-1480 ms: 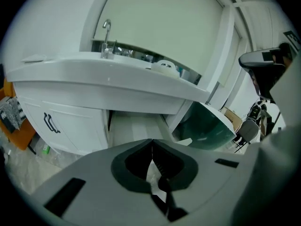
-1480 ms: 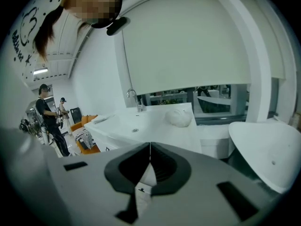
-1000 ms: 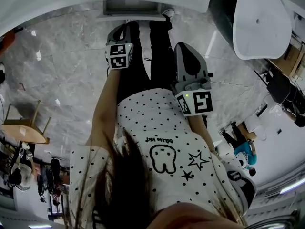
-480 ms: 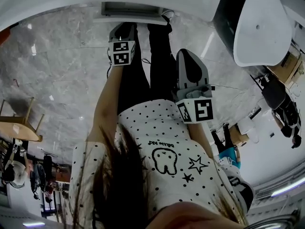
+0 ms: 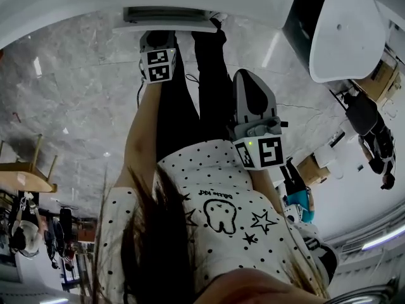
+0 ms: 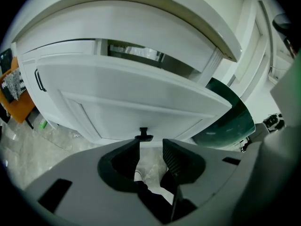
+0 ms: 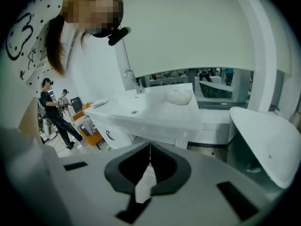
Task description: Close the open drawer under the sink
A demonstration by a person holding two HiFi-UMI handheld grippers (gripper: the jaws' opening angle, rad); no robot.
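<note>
The open white drawer (image 5: 166, 18) juts out under the sink counter (image 6: 141, 18) at the top of the head view. Its white front panel (image 6: 122, 98) fills the left gripper view, with a small black knob (image 6: 143, 135) at its lower edge. My left gripper (image 6: 151, 144) points at that knob, close in front of the drawer (image 5: 158, 38). Its jaws have just been opening and now stand open; nothing is between them, and the knob lies just beyond the tips. My right gripper (image 5: 245, 76) hangs back beside my legs, shut and empty (image 7: 149, 147).
Grey marble floor (image 5: 76, 94) lies all around. A dark green tub (image 6: 230, 119) stands right of the cabinet and an orange unit (image 6: 16, 102) left of it. A white basin (image 5: 345, 30) is at the upper right, a wooden stool (image 5: 28, 170) at the left. People stand at the room's edges.
My left gripper has moved up the picture, closer to the drawer front. The drawer now sits nearer in view. The right gripper has barely shifted.
</note>
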